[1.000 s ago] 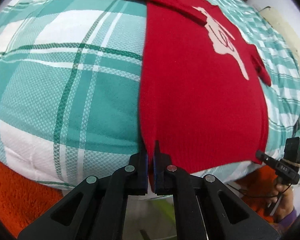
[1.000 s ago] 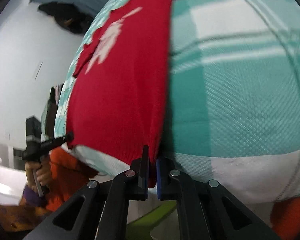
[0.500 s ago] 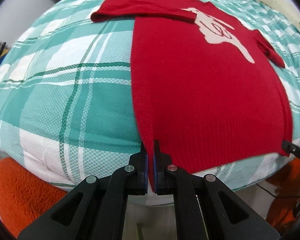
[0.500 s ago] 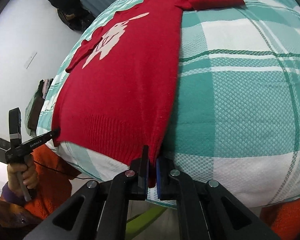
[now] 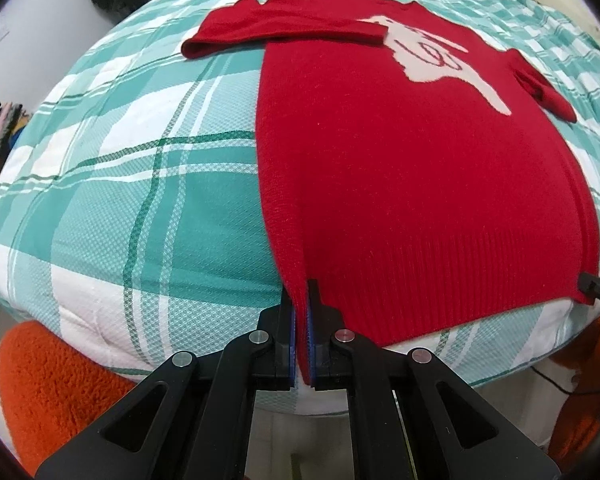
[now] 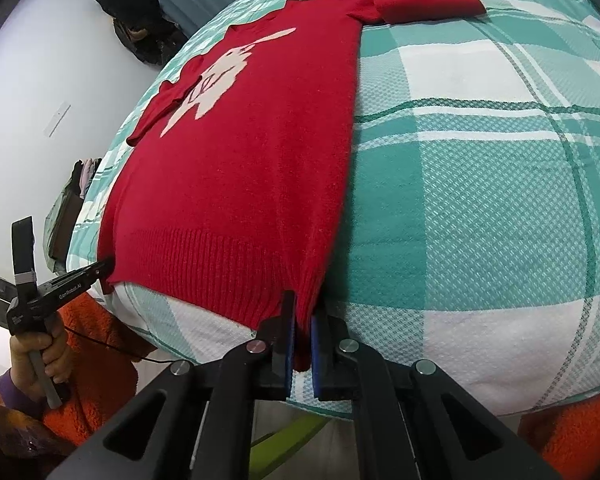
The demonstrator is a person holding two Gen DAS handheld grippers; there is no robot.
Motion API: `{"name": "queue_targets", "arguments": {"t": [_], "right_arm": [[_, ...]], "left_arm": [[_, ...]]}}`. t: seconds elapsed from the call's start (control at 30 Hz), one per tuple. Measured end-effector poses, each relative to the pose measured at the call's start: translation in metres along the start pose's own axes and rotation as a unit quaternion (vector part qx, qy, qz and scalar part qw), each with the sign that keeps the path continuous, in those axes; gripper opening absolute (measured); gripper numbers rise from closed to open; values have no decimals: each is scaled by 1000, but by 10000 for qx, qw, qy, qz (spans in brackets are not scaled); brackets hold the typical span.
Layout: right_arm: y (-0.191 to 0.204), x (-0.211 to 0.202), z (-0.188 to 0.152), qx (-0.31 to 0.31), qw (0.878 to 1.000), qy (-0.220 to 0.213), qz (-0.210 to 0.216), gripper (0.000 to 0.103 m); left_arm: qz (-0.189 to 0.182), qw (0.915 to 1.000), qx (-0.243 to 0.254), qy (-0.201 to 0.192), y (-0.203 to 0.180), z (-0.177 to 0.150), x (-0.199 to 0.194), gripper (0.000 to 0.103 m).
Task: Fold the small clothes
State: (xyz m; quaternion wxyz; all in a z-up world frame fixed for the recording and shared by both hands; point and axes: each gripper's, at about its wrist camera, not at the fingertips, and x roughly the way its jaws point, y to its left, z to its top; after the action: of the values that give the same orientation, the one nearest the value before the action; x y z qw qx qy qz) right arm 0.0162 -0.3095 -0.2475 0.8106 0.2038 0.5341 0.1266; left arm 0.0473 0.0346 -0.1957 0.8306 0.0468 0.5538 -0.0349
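A small red knit sweater (image 5: 400, 168) with a pale hand motif lies flat on a teal and white checked bed cover (image 5: 140, 168). One sleeve is folded across its top. My left gripper (image 5: 301, 304) is shut on the sweater's near left hem corner. My right gripper (image 6: 302, 316) is shut on the sweater's (image 6: 240, 168) near right hem corner. In the right wrist view the left gripper (image 6: 100, 270) shows pinching the opposite hem corner. The right gripper's tip shows at the right edge of the left wrist view (image 5: 592, 286).
The bed's near edge curves down just in front of both grippers. The person's orange fleece sleeves (image 5: 56, 376) sit below the edge. Dark clothes (image 6: 136, 28) hang on the white wall beyond the bed. The checked cover (image 6: 480, 200) spreads to the sweater's right.
Both grippers have risen while holding the hem corners, and the views now look down over more of the sweater. The hem lies straighter along the bed's near edge.
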Motion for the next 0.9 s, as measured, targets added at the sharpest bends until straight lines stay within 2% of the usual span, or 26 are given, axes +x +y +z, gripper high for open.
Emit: {"name": "queue_targets", "arguments": {"t": [0.3, 0.4, 0.43, 0.47, 0.5, 0.53, 0.57, 0.63, 0.7, 0.8, 0.9], "right_arm": [[0, 0, 0, -1, 10000, -19, 5, 4], [0, -1, -2, 33, 10000, 74, -36, 7], [-1, -2, -3, 97, 9998, 184, -67, 13], [-3, -3, -6, 250, 9988, 411, -128, 28], [-9, -5, -11, 458, 9961, 688, -306, 49], [-14, -10, -16, 628, 9940, 778, -446, 55], [-19, -18, -20, 761, 9933, 708, -510, 56], [-30, -42, -20, 980, 9924, 395, -626, 56], [-39, -62, -5, 947, 9914, 135, -894, 56], [-44, -82, 46, 429, 9897, -332, -1321, 56], [-40, -85, 99, 69, 9854, -764, -1521, 56]], "left_arm": [[41, 10000, 32, -31, -2, -1, 0, 4], [85, 9999, 121, 10, -3, -4, -4, 8], [143, 9996, 209, 79, -4, -6, -7, 14], [212, 9994, 245, 131, -4, -8, -10, 30], [340, 9990, 226, 204, -2, -12, -15, 41], [410, 9988, 157, 232, 1, -14, -19, 67], [408, 9990, -47, 201, 8, -19, -28, 76], [242, 9991, -325, 102, 19, -26, -37, 76], [188, 9975, -683, 11, 33, -29, -44, 76], [198, 9917, -1252, -211, 53, -25, -50, 76], [331, 9865, -1560, -360, 66, -24, -51, 76]]}}
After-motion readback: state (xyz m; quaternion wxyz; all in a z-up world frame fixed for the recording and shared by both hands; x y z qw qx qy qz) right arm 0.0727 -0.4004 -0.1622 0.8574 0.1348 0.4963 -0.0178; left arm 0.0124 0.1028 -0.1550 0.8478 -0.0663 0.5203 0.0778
